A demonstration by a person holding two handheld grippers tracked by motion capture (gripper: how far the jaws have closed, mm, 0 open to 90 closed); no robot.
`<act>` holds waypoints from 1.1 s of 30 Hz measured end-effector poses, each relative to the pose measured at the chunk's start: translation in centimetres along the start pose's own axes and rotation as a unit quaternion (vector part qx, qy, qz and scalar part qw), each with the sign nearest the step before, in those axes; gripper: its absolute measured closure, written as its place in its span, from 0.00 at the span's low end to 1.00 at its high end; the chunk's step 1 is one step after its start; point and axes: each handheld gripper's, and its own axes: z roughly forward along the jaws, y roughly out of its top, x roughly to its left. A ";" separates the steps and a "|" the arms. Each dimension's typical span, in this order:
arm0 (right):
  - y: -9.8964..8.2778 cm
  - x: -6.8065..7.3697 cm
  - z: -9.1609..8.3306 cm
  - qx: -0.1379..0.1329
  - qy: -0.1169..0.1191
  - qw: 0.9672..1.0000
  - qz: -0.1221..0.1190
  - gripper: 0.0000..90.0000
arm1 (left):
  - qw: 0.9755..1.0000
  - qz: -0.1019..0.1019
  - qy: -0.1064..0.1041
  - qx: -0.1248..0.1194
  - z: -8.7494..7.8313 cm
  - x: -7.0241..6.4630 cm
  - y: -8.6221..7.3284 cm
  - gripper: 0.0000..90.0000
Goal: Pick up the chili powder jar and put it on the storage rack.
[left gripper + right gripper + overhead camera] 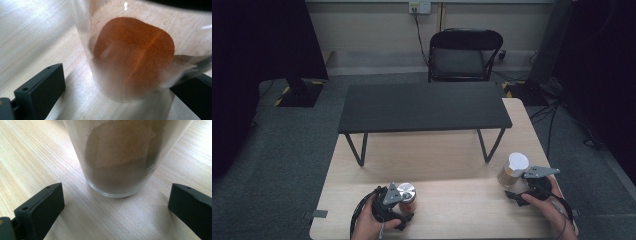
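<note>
Near the front left of the light wooden table (462, 212) stands a glass jar (406, 196) with a silver lid; in the left gripper view the jar (130, 57) holds orange powder. My left gripper (403, 206) is open around the jar's base, with a gap at the left jaw. At the front right stands a second glass jar (513, 170) with a white lid, and in the right gripper view this jar (117, 157) holds tan powder. My right gripper (517, 187) is open just short of it, both jaws apart from the glass.
A low black bench (422, 107) on thin metal legs stands across the far half of the table. Behind the table a black folding chair (462, 55) sits on the grey carpet. Dark stands and cables are at both far sides.
</note>
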 end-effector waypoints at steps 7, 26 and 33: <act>0.0 0.0 0.0 0.000 0.000 1.000 0.000 0.00 | 1.000 0.000 0.000 0.000 0.0 0.0 0.0 0.00; 0.0 0.0 0.0 0.000 0.000 1.000 0.000 0.00 | 1.000 -0.020 -0.002 -0.024 -0.3 0.1 -0.5 0.02; 0.0 0.0 0.0 0.000 0.000 1.000 0.000 0.00 | 0.999 -0.029 -0.006 -0.030 -0.2 0.1 -0.6 0.02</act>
